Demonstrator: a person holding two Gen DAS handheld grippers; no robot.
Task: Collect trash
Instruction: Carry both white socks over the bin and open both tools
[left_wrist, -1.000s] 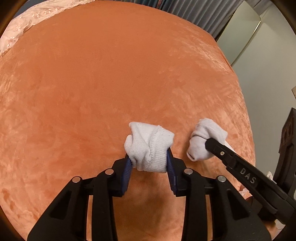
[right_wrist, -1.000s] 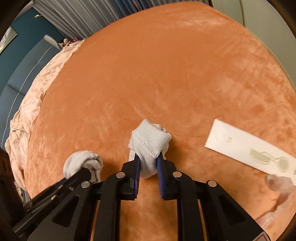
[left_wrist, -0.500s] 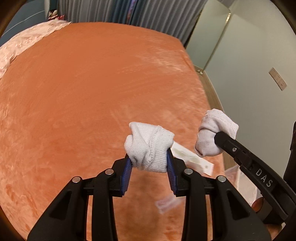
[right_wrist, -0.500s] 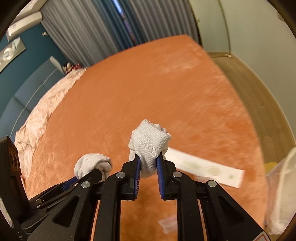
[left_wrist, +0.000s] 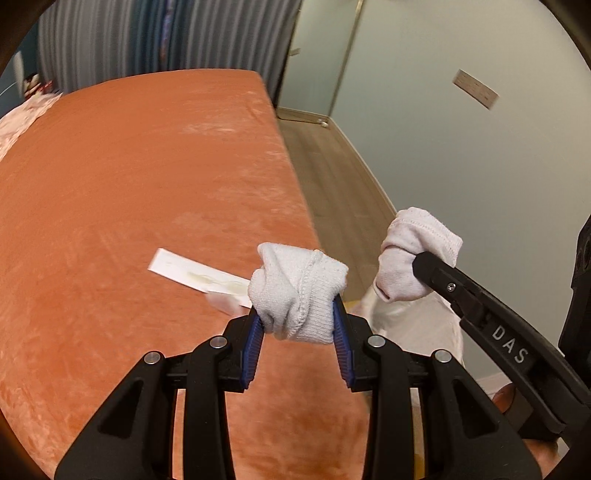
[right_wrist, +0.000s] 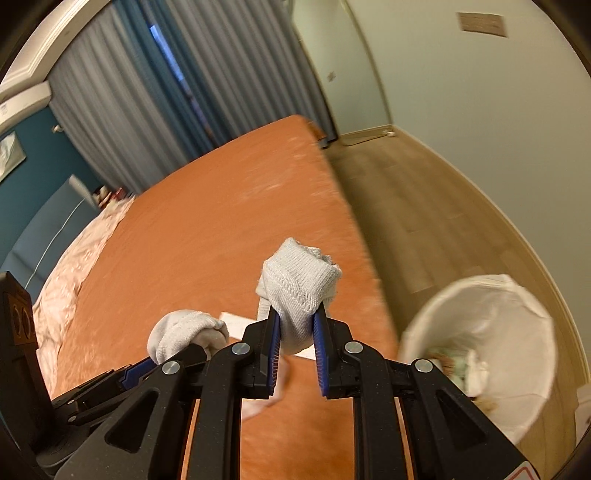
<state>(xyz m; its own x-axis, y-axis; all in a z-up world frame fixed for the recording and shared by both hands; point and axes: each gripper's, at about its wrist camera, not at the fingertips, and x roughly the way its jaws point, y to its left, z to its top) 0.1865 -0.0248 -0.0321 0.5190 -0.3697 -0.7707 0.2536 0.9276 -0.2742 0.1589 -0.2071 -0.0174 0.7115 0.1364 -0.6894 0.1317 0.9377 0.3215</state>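
We hold one balled white sock in each hand. The left gripper (left_wrist: 300, 325) has its jaws clamped on the left sock (left_wrist: 298, 291), and the sock bulges out past the tips, toward 12 o'clock in the left wrist view. The right gripper (right_wrist: 297, 334) has its jaws pinched tight on the right sock (right_wrist: 299, 284), which also sticks up past the tips toward 12 o'clock in the right wrist view. Both socks sit deep between the blue pads, so we think they will not slip out on the way.

We hold both socks up off the orange bed (left_wrist: 129, 206), and we think this is so we can carry them to the white bin (right_wrist: 487, 354). The bin stands on the wood floor (right_wrist: 424, 206) beside the bed, at about 4 o'clock from the right sock in the right wrist view. It has a white bag inside and some trash at the bottom. The bin is blurred, so we can't tell what the trash is.

A flat white wrapper (left_wrist: 199, 275) lies on the bed, at 9 o'clock from the left sock and near the bed's edge. A small clear scrap (left_wrist: 223, 302) lies just beside it. We think they are trash that we have not picked up yet.
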